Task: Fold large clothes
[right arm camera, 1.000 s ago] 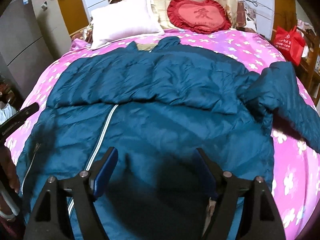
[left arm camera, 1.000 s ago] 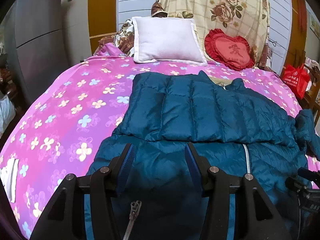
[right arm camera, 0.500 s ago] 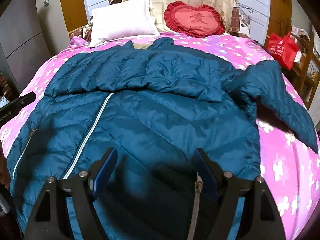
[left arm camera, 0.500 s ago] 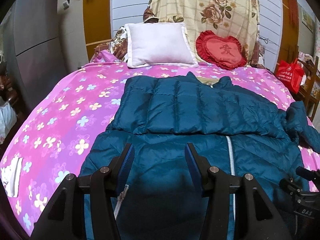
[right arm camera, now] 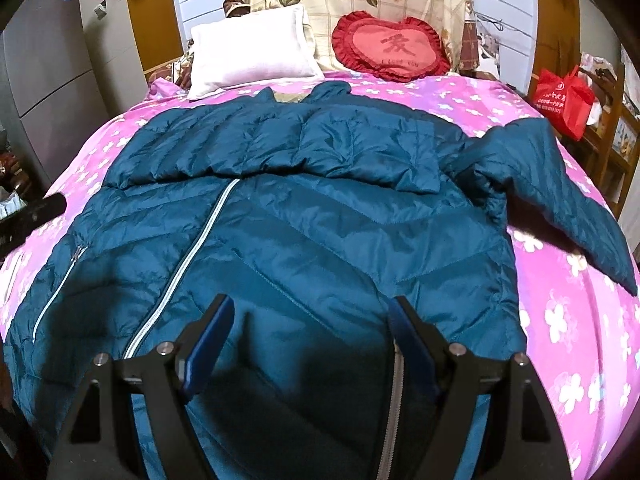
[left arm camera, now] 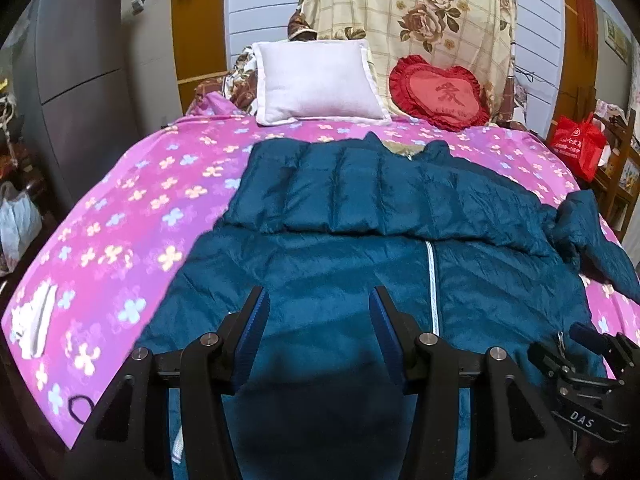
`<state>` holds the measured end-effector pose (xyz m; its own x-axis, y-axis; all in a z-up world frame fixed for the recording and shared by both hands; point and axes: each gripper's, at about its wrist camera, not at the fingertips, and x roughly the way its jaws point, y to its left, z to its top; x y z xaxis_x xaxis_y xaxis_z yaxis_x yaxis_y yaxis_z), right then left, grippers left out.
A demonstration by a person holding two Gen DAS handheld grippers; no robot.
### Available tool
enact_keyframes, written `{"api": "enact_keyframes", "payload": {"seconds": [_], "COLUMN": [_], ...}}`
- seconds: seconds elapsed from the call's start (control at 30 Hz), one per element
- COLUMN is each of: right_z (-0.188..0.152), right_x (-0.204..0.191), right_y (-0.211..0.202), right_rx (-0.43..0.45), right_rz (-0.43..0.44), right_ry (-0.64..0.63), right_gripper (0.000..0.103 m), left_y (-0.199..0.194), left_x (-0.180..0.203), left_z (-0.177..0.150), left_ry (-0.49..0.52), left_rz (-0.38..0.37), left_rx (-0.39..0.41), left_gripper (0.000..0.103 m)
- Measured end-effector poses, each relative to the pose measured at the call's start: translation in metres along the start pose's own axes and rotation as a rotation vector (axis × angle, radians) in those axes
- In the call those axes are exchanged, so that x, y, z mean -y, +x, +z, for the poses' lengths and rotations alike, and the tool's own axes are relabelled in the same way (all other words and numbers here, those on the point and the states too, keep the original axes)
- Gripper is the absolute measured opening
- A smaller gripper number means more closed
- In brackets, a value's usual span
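Teal puffer jacket [right arm camera: 320,240] lies flat on the bed [left arm camera: 132,216], collar at the far end near the white pillow [left arm camera: 316,80]. One sleeve is folded across the chest, the other trails off right. Left gripper [left arm camera: 318,308] and right gripper [right arm camera: 310,314] both hover over the near hem, jaws apart, holding nothing.

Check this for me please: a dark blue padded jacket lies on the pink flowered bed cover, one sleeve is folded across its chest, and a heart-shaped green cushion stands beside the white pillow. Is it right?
Not quite. The heart-shaped cushion is red, not green; the right wrist view shows it clearly. The rest holds: the jacket lies on the pink flowered bed cover, one sleeve is folded across its chest, and the cushion stands beside the white pillow.
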<state>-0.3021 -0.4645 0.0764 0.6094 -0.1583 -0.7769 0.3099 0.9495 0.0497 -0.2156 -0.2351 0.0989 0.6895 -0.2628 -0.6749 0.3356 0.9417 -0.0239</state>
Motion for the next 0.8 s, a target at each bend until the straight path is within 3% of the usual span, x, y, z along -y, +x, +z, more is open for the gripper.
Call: {"api": "enact_keyframes", "payload": {"seconds": [0.27,0.8], "right_z": [-0.009,-0.002], "right_x": [0.0,-0.007], "right_y": [0.002,0.028], "right_rx": [-0.001,-0.008], "right_rz": [-0.01,-0.024], "right_ry": [0.001,0.02], "right_gripper": [0.083,0.083], "left_y": [0.014,0.045], "left_x": [0.016,0.013], "left_z": [-0.009,-0.009], "left_ry": [0.075,0.055], "left_rz": [-0.031,-0.026], "left_rx": [0.025,-0.007], "left_gripper": [0.033,0.033]}}
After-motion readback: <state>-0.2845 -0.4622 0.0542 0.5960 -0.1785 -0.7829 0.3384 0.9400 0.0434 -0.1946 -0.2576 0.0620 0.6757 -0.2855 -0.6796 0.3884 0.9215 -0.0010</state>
